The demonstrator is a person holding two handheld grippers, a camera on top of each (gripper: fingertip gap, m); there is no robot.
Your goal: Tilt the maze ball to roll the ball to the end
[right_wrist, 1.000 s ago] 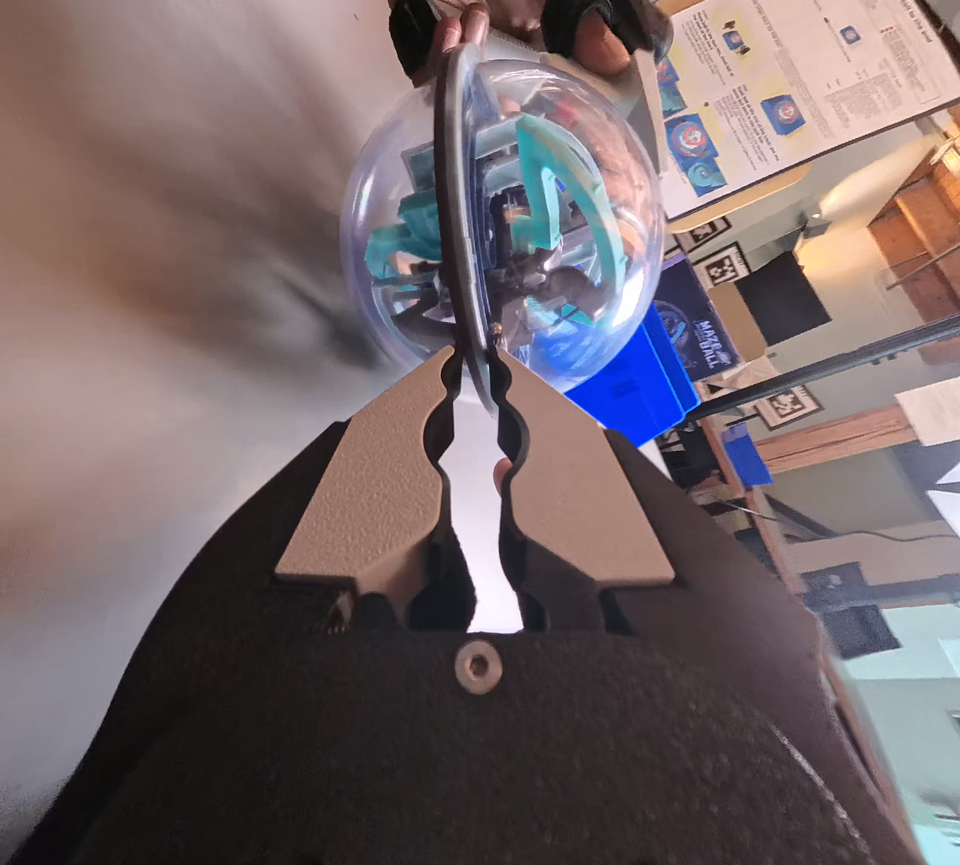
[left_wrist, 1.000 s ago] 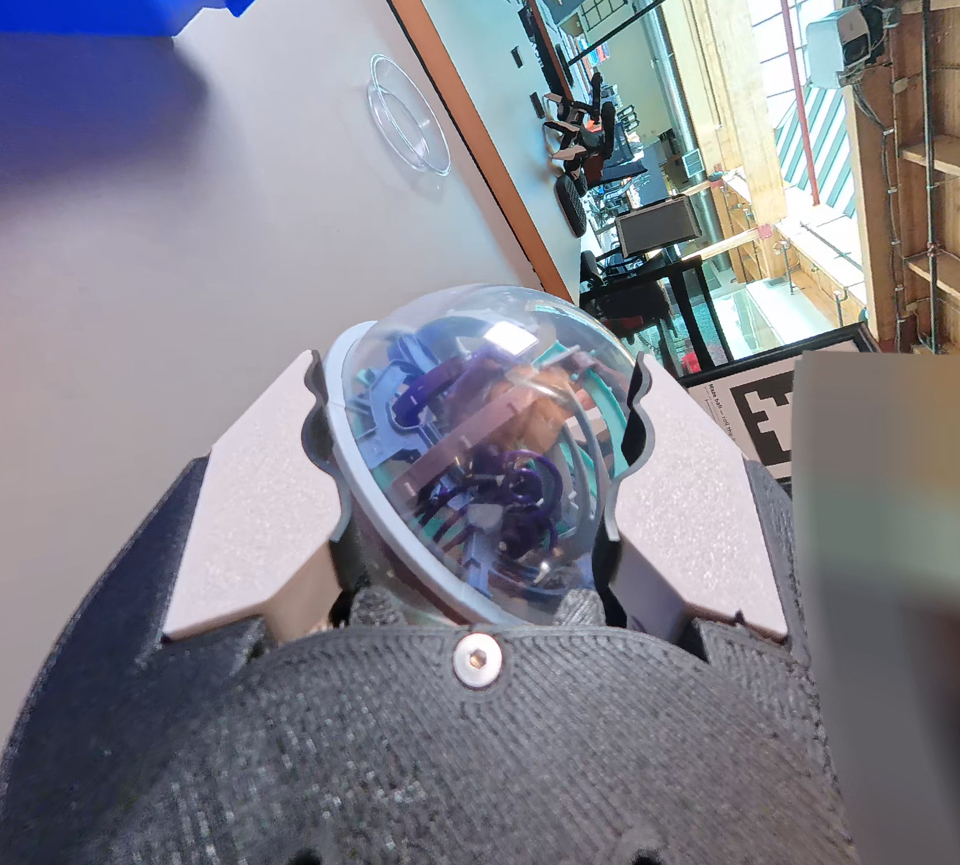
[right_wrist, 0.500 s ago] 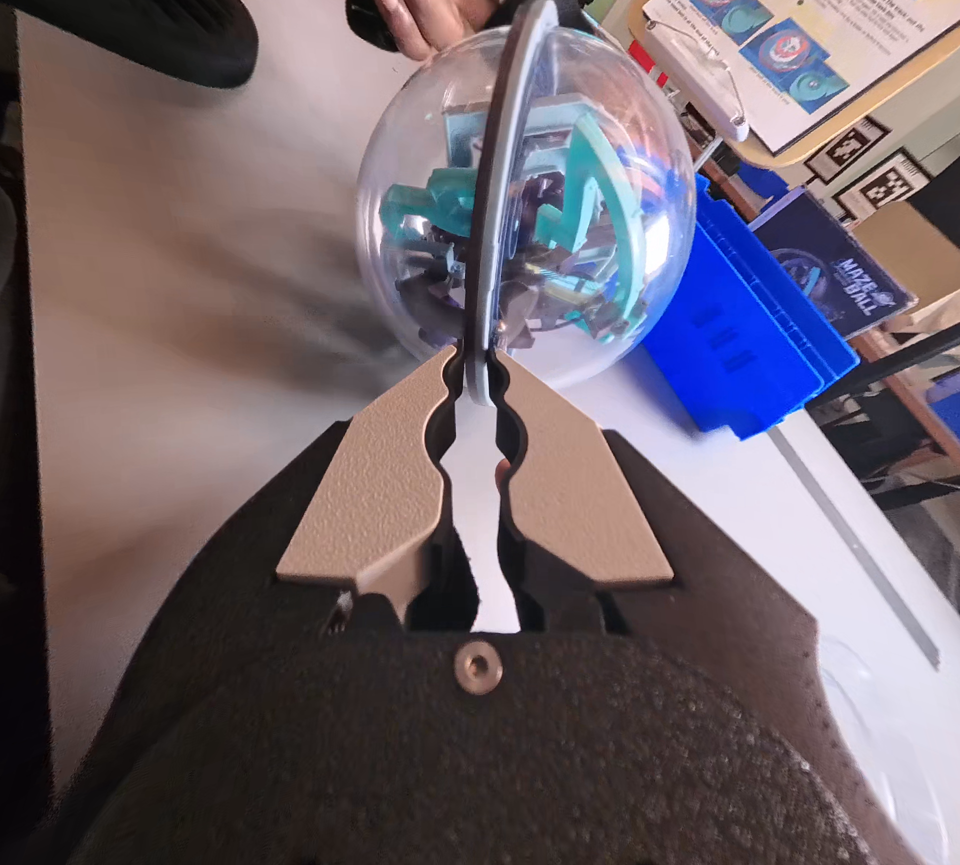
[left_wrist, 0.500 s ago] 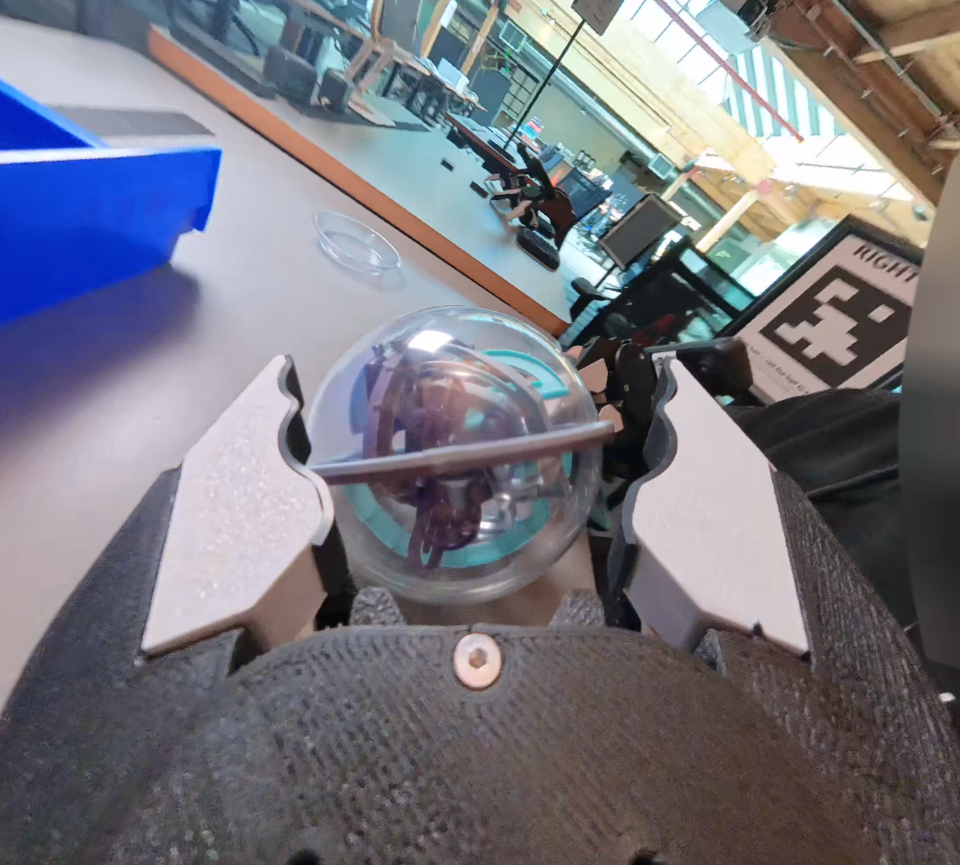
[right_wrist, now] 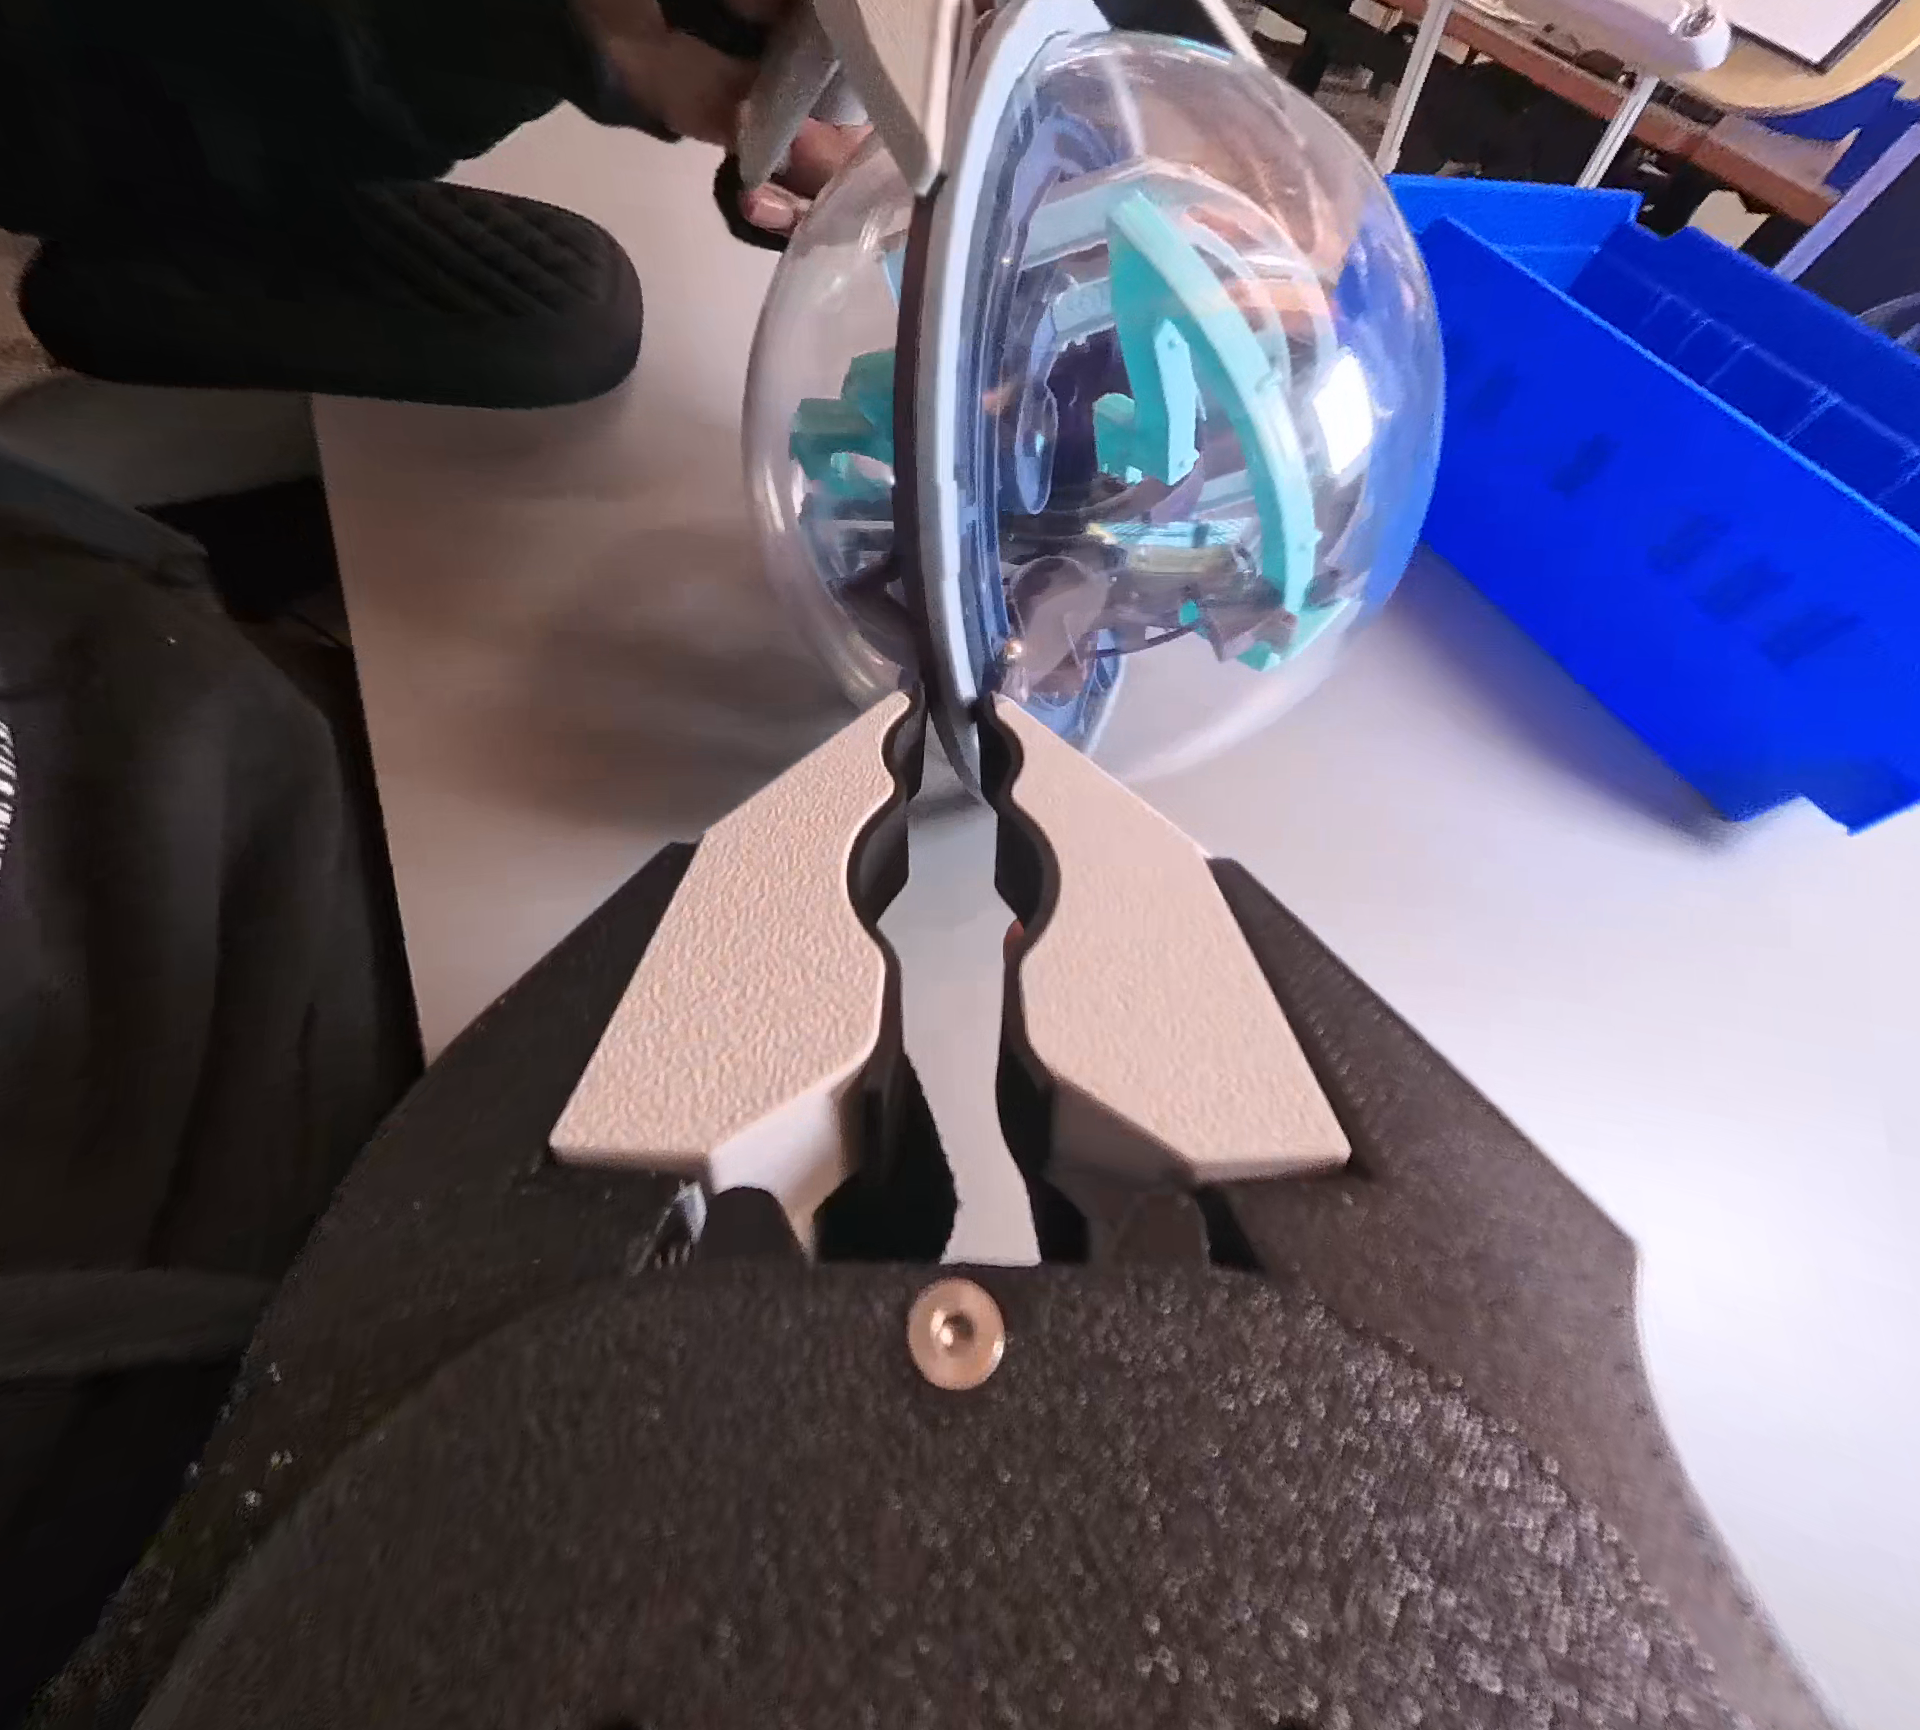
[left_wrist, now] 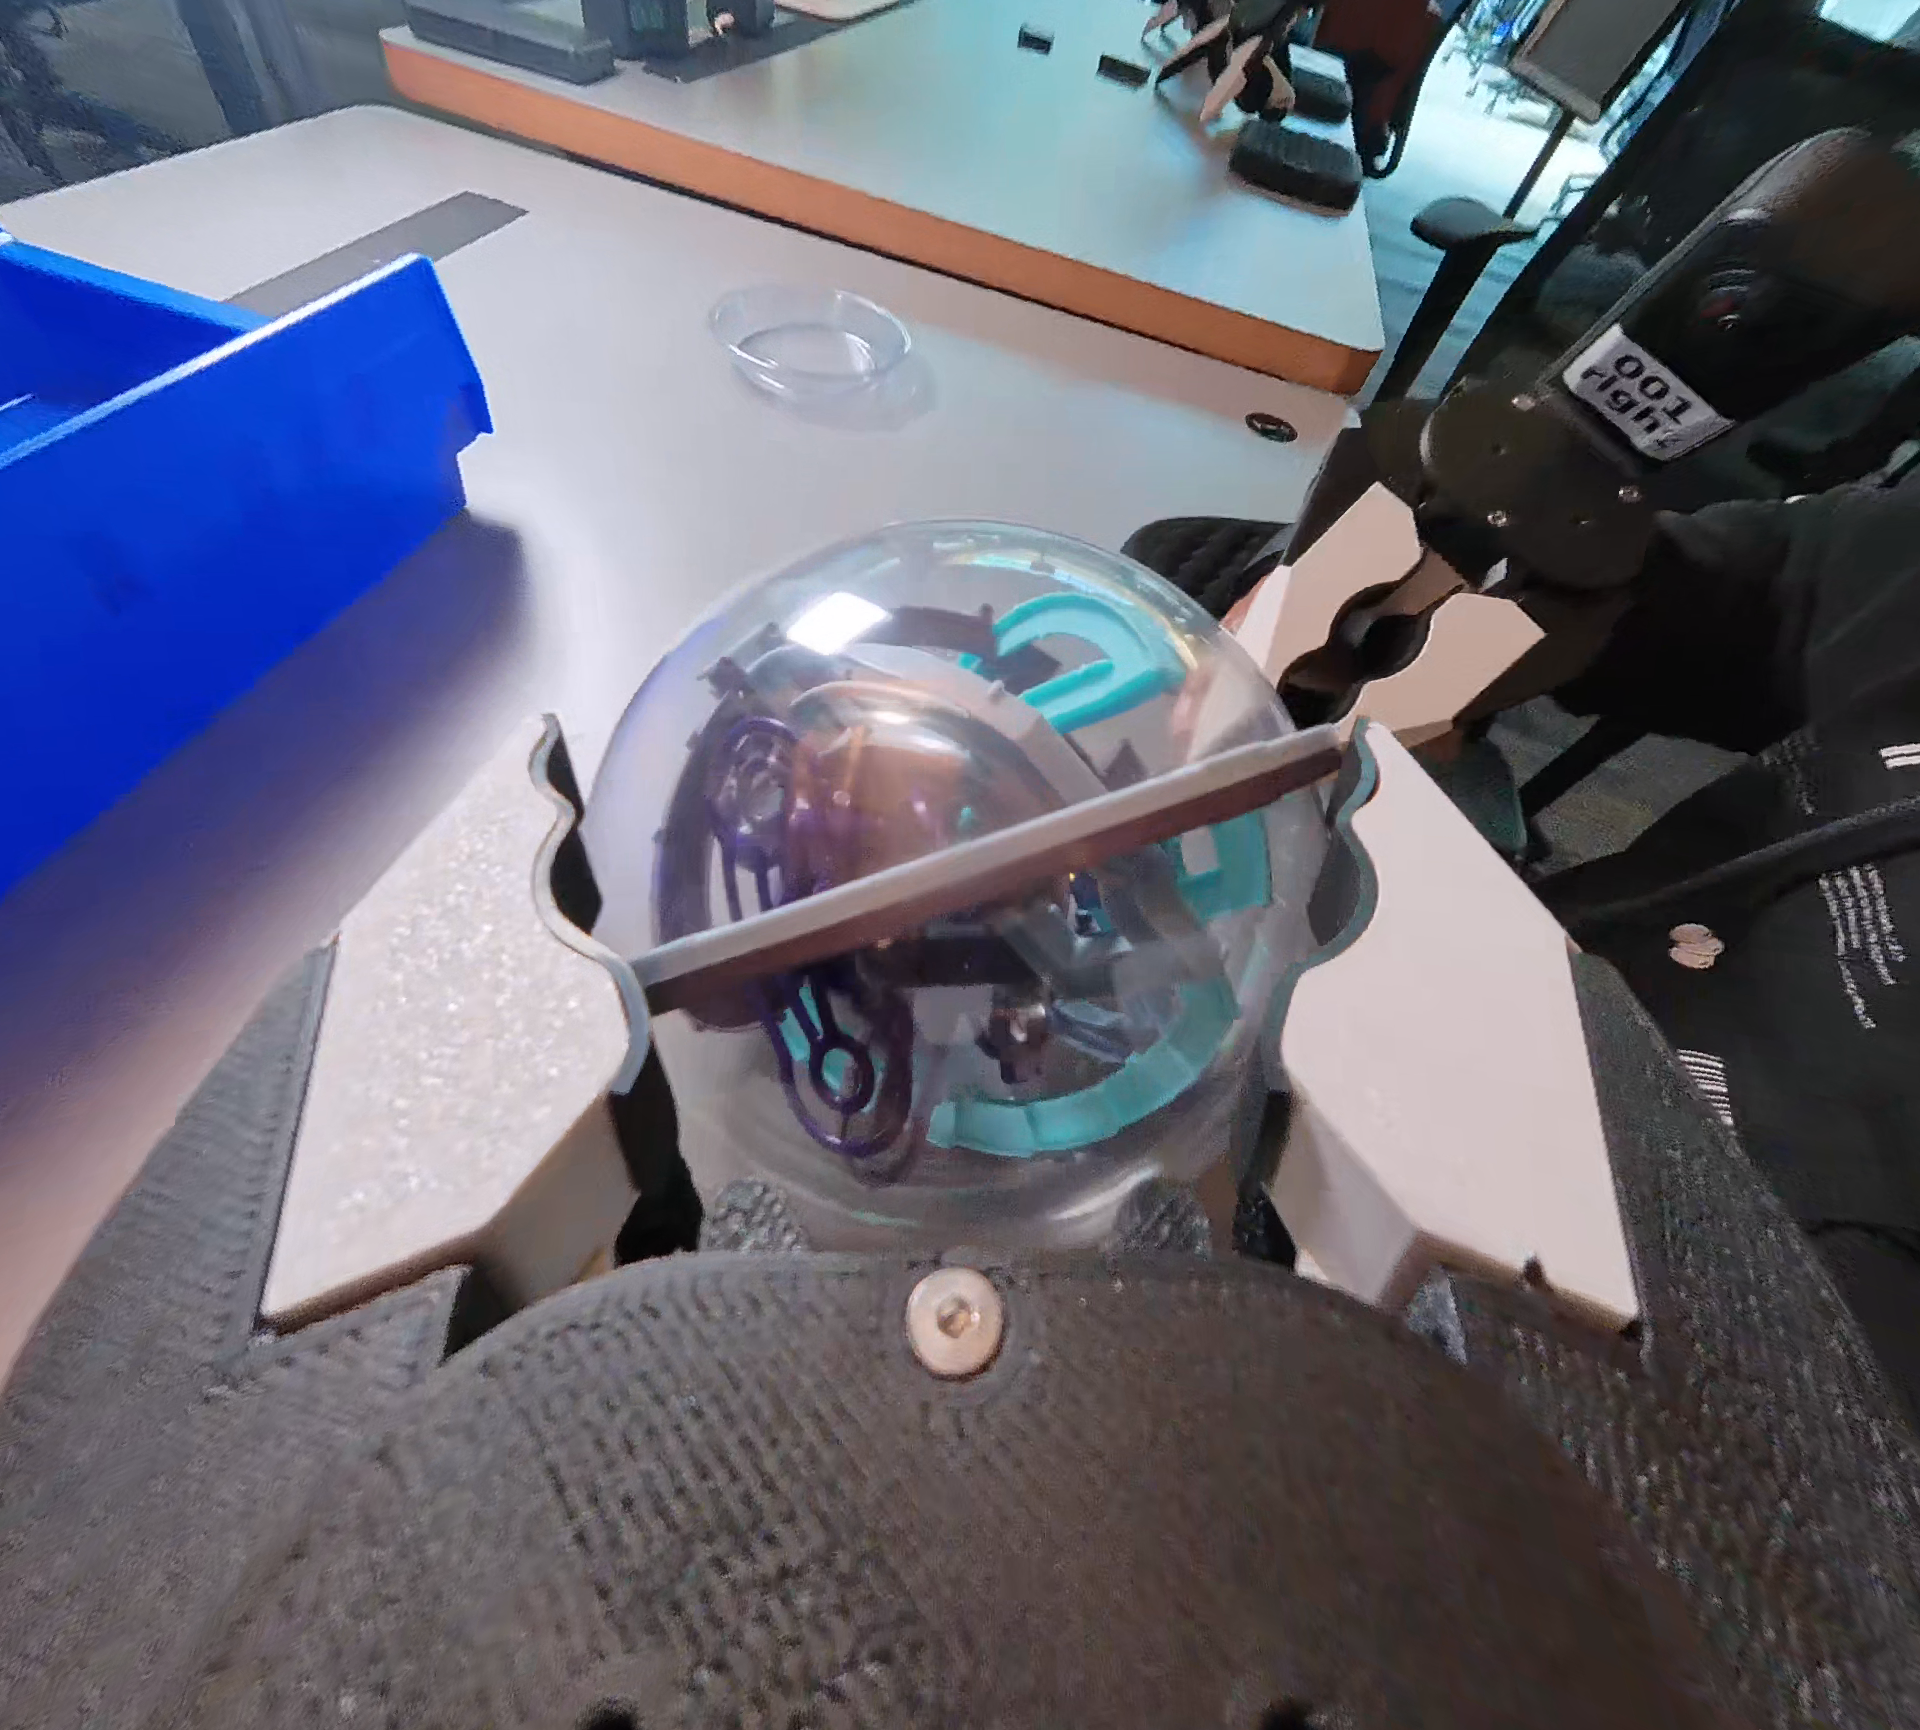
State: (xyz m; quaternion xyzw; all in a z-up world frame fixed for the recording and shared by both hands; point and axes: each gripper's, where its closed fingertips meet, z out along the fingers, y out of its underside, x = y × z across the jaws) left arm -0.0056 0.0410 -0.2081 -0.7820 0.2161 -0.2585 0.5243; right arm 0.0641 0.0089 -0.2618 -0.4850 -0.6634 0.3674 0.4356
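The maze ball (left_wrist: 956,859) is a clear sphere with teal, purple and brown tracks and a grey equator rim. It is held just above the white table. My left gripper (left_wrist: 951,745) is shut on it, with one finger on each end of the rim, which slants up to the right. My right gripper (right_wrist: 951,719) is shut on the near edge of the rim; the ball (right_wrist: 1143,433) leans to the right there. The right gripper also shows in the left wrist view (left_wrist: 1351,641), at the ball's right side. A left finger (right_wrist: 883,18) presses on the ball's far top. I cannot make out the small ball inside.
A blue bin (left_wrist: 208,537) stands left of the ball and also shows in the right wrist view (right_wrist: 1662,485). A clear dish (left_wrist: 810,340) lies farther back on the table (left_wrist: 644,475). A black chair armrest (right_wrist: 343,298) and a dark sleeve (left_wrist: 1714,641) are at the table's edge.
Both grippers have turned the ball together. In the left wrist view the rim went from steeply tilted to near level, and now slants up to the right. The background has swung toward level.
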